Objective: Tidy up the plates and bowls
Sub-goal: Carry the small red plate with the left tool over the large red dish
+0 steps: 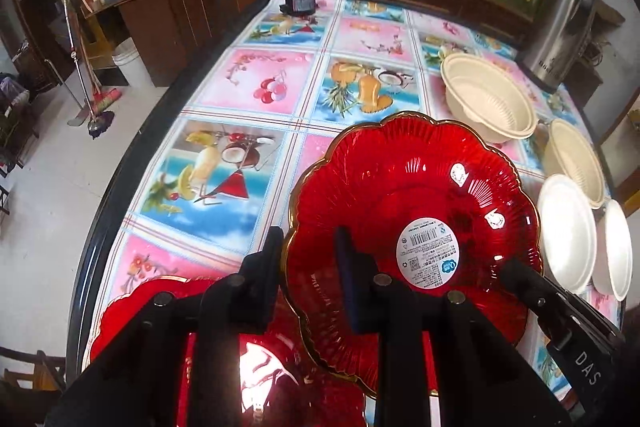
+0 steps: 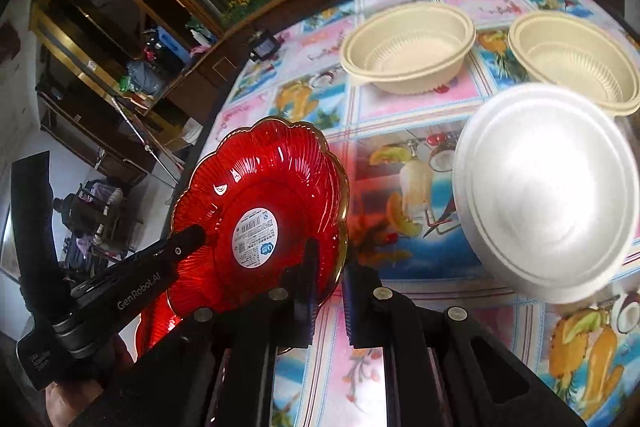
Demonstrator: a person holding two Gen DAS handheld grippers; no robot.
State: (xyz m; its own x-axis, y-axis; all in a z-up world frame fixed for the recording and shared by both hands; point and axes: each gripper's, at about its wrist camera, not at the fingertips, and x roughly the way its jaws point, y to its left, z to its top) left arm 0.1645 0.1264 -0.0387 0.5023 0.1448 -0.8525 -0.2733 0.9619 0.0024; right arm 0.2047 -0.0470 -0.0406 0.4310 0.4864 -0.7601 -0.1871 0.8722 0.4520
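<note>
A red scalloped glass plate (image 1: 420, 187) with a gold rim and a round white label is tilted up off the table, its underside toward me. My left gripper (image 1: 310, 259) is shut on its near-left rim. My right gripper (image 2: 330, 279) is shut on the opposite rim of the same plate (image 2: 260, 195), and its body (image 1: 560, 311) shows in the left wrist view. A second red plate (image 1: 140, 307) lies on the table below. Two cream bowls (image 1: 488, 99) (image 1: 576, 159) stand upright on the right. Two white bowls (image 1: 566, 231) (image 1: 616, 251) lie upside down near them.
A fruit-print cloth covers the table (image 1: 256, 87), whose dark edge (image 1: 132, 163) curves along the left. A steel thermos (image 1: 560, 27) stands at the back right and a small black device (image 1: 300, 1) at the far edge. Brooms and a bucket stand on the floor to the left.
</note>
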